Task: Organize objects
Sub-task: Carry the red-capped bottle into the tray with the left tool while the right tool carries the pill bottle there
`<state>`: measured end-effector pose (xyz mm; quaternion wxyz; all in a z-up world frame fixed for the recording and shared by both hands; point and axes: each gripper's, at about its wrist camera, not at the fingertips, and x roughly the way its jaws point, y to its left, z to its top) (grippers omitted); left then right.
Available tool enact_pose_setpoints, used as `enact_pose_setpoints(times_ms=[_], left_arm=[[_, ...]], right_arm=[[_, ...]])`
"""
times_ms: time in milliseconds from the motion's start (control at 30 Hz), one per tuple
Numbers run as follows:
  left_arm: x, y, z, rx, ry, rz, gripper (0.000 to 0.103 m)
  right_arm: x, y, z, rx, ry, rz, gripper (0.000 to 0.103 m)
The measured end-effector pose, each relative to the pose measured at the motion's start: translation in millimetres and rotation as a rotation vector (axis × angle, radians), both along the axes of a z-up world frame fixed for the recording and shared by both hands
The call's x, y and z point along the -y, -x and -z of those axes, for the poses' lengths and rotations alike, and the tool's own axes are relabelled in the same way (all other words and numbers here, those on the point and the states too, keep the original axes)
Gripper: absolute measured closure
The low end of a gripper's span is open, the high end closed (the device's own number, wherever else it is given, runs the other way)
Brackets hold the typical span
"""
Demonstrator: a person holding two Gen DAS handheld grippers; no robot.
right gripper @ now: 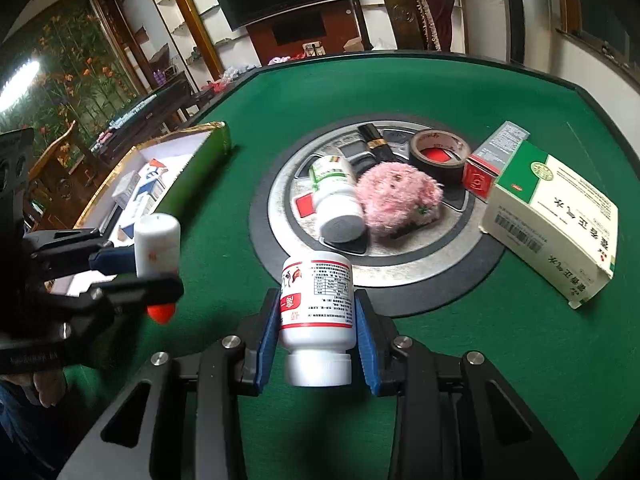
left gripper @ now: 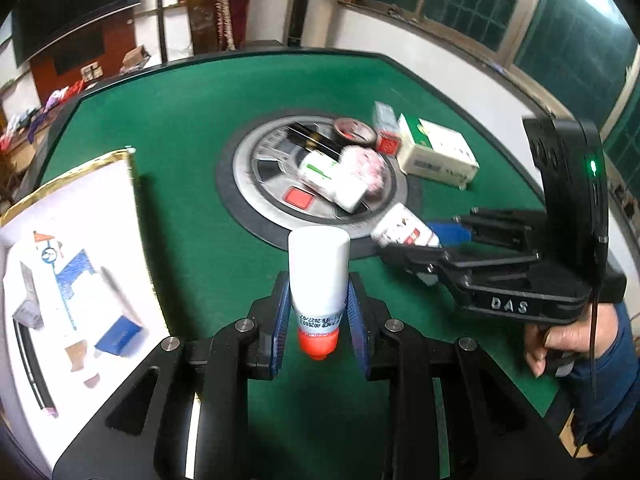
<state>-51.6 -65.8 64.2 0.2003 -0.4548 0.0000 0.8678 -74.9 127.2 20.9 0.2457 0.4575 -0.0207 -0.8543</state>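
Note:
My left gripper point(left gripper: 318, 312) is shut on a small white bottle with an orange cap point(left gripper: 318, 276), cap toward the camera, held above the green table point(left gripper: 192, 208). It also shows in the right wrist view point(right gripper: 156, 252). My right gripper point(right gripper: 316, 328) is shut on a white pill bottle with a red label point(right gripper: 316, 304), cap toward the camera; it also shows in the left wrist view point(left gripper: 404, 232). A white open box point(left gripper: 72, 264) holding several small packs lies at the left.
On the round metal centre disc point(right gripper: 400, 248) lie a white bottle with a green label point(right gripper: 336, 196), a pink fluffy item point(right gripper: 396, 196), a black tube point(right gripper: 374, 140) and a tape roll point(right gripper: 440, 156). A red-ended box point(right gripper: 486, 160) and a green-white carton point(right gripper: 548, 212) sit at the right.

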Motion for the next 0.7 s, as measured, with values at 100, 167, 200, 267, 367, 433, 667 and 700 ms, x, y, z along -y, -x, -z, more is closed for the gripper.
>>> enact_pose_setpoints(times_ms=[100,167,200,267,367,433,667,700], left_arm=[[23,1,-7,-0.009,-0.033,-0.045,0.077],[35,1,-9,-0.01,-0.046,-0.068,0.077],[40,1,-10,-0.011,-0.055,-0.077,0.077],[53,2,-11,-0.012,-0.064,-0.103,0.077],[72,0,-15,-0.02,-0.077,-0.136,0.077],[85,0,-18,-0.026,-0.091,-0.163,0.076],[124,-8,-20,-0.039,-0.097,-0.225,0.076],[129,-9,-20,-0.037,-0.094,-0.236,0.076]], right_arm=[[12,-3,-5,-0.006,0.019,-0.012,0.067],[25,-7,-10,-0.012,0.033,-0.034,0.067],[32,-10,-12,-0.015,0.039,-0.046,0.067],[45,-14,-15,-0.022,0.049,-0.069,0.068],[66,-22,-23,-0.036,0.067,-0.108,0.068],[79,-28,-28,-0.045,0.077,-0.133,0.068],[120,-41,-36,-0.052,0.118,-0.205,0.068],[127,-44,-37,-0.049,0.127,-0.218,0.068]])
